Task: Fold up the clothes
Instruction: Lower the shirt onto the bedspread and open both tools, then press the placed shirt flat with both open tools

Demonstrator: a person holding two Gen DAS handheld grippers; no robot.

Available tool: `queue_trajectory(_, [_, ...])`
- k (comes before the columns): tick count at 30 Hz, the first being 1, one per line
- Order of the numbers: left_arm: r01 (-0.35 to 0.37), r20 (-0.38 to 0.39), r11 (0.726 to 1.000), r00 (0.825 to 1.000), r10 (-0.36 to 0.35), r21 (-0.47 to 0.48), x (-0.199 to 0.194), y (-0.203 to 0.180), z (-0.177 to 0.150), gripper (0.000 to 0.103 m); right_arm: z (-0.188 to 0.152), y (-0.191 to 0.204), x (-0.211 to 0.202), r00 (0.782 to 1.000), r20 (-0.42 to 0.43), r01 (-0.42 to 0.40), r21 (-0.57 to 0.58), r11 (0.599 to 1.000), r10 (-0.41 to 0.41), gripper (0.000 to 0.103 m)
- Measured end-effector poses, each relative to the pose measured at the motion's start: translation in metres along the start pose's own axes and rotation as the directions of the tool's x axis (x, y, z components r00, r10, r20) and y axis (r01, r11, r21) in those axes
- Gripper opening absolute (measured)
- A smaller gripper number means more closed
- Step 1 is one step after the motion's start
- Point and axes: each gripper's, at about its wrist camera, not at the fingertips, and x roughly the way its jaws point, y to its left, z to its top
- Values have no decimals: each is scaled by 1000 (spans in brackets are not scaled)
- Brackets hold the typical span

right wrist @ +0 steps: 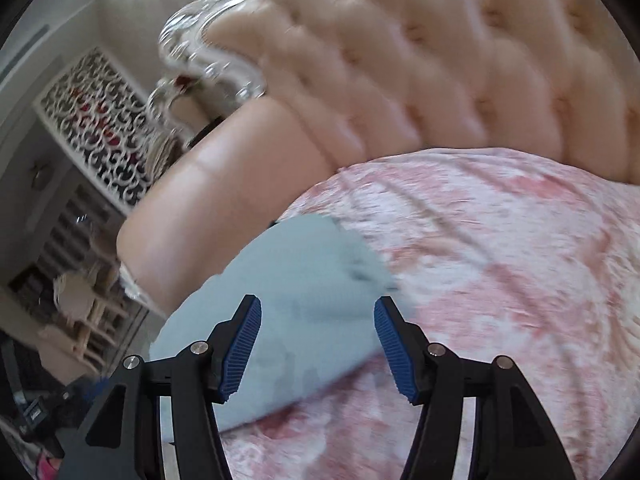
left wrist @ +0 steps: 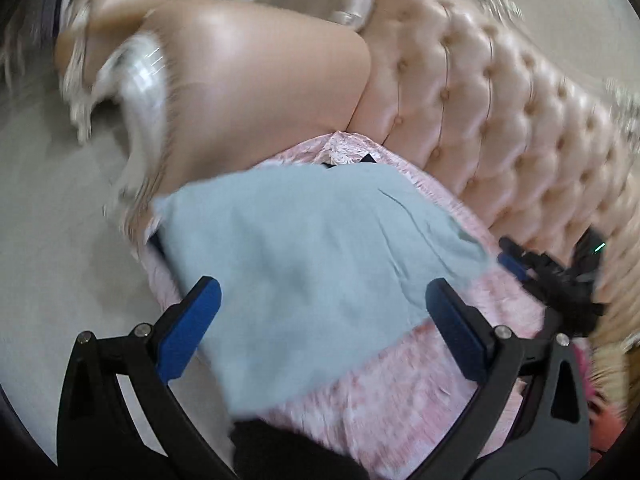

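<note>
A light blue garment (left wrist: 304, 240) lies spread flat on the pink patterned cover (left wrist: 400, 380) of a sofa seat. My left gripper (left wrist: 322, 285) hovers over the garment's near part, its jaws wide open and nothing between its blue pads. In the right wrist view the same garment (right wrist: 288, 264) lies at the seat's left side beside the armrest. My right gripper (right wrist: 318, 301) is open above the garment's right edge, its pads off the cloth. The right gripper (left wrist: 516, 264) also shows in the left wrist view, just past the garment's right corner.
The sofa's tufted peach backrest (left wrist: 480, 112) rises behind the seat and a smooth armrest (left wrist: 248, 80) bounds its left end. A dark cloth (left wrist: 280, 448) lies at the near edge. A white lattice cabinet (right wrist: 96, 120) and chairs (right wrist: 80, 300) stand beyond the armrest on pale floor (left wrist: 40, 200).
</note>
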Motion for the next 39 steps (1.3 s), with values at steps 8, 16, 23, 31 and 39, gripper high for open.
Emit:
queue_trajectory(8, [-154, -165, 988, 974, 157, 32, 77, 13, -42, 103, -42, -26, 31, 983, -176, 63, 4, 998, -61, 61])
queue_trajectory(16, [-88, -50, 996, 995, 87, -8, 51, 5, -31, 103, -15, -6, -25, 998, 68, 3, -44, 999, 0, 67])
queue_trajectory(23, [-130, -154, 992, 980, 128, 1, 103, 15, -44, 103, -8, -14, 49, 987, -158, 19, -66, 998, -29, 78])
queue_trajectory(31, [-140, -153, 990, 978, 140, 10, 113, 8, -38, 103, 6, -6, 10, 1000, 11, 23, -87, 996, -22, 76])
queue_trajectory(39, [-145, -152, 989, 977, 149, 39, 112, 8, -36, 103, 12, 21, 97, 984, -176, -31, -200, 979, -5, 81])
